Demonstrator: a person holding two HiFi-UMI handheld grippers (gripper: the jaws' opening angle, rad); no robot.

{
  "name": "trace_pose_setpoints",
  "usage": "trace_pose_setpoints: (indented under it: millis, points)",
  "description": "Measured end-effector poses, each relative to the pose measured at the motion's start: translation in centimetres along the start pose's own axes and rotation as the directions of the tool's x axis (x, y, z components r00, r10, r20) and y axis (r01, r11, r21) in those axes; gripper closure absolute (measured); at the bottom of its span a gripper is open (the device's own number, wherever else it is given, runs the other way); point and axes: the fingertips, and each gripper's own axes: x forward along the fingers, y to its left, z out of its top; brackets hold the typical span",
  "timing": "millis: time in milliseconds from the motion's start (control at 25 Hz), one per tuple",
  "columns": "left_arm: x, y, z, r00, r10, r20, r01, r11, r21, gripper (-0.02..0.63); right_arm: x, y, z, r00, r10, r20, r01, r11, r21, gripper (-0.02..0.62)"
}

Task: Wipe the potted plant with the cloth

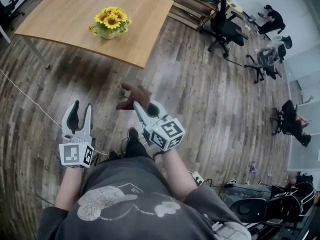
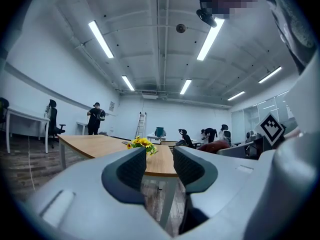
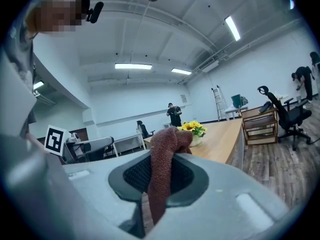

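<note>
Head view: brown cloth (image 1: 134,95) is clamped in the right gripper (image 1: 143,105); left gripper (image 1: 82,109) is held parted, empty. A potted plant (image 1: 110,22) is set on a wooden table (image 1: 60,14).

Head and gripper cameras

The left gripper (image 1: 82,106) and right gripper (image 1: 141,104) are seen steeply from above by the head view; each gripper view is aimed level along its own jaws, close behind them, and the distant potted plant (image 1: 110,23) on the table (image 1: 65,19) is shared by all three.

The T-shirt (image 1: 145,211) is dark grey with a pale print
</note>
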Motion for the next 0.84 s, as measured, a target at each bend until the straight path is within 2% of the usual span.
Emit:
trace_pose_setpoints:
  millis: [160,280,480,640,840]
  points:
    - [-1.5,0.0,0.1,1.000,-0.027,-0.004,0.027,1.000,-0.009,0.526,-0.3,1.5,-0.5,1.000,-0.007,-0.006,0.007,1.000,-0.011,0.548]
    - [-2.5,0.4,-0.1,1.000,-0.022,-0.006,0.022,1.000,-0.012,0.587,-0.3,2.4,-0.7,1.000,-0.009,-0.006,0.009,1.000,-0.014,0.548]
    - [-3.7,0.9,-1.2,0.999,-0.025,-0.041,0.025,1.000,-0.002,0.588,-0.2,4.1,-0.9,1.000,-0.004,0.004,0.004,1.000,-0.001,0.548]
    - [-4.6,1.0,-1.5,0.998,-0.024,-0.060,0.024,1.000,-0.001,0.588,-0.1,4.6,-2.3,0.994,-0.058,-0.094,0.043,0.988,-0.147,0.548]
    - [-5.4,1.9,-1.9,0.998,-0.018,-0.065,0.017,1.000,-0.016,0.588,0.0,5.1,-2.9,0.993,-0.061,-0.100,0.050,0.993,-0.109,0.549]
